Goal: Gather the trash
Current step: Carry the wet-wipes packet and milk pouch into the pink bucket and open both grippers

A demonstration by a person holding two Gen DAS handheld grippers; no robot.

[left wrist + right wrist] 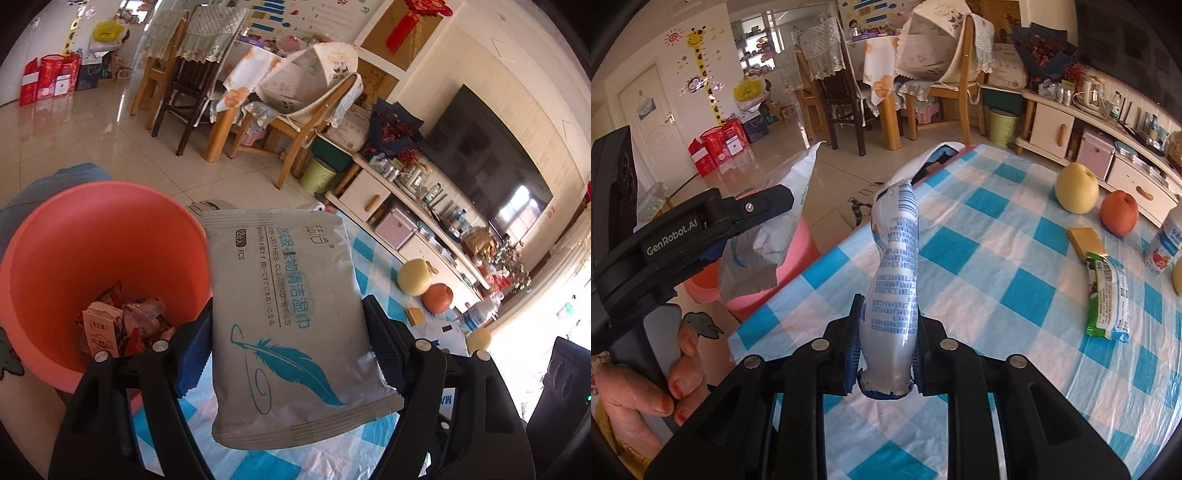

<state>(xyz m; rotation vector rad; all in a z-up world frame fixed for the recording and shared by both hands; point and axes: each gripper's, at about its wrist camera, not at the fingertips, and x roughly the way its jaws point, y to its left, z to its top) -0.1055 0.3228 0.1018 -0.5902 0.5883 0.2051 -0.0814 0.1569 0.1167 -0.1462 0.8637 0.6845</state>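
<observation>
My left gripper is shut on a silver wet-wipes packet with a blue feather print, held at the table's edge just right of a pink bin that holds several wrappers. In the right wrist view the left gripper holds the same packet above the pink bin. My right gripper is shut on a crumpled white and blue printed wrapper, held upright above the checked tablecloth.
On the table lie a green snack wrapper, a small brown block, a yellow pear, a red apple and a white carton. Chairs and a dining table stand beyond; a TV cabinet runs along the right.
</observation>
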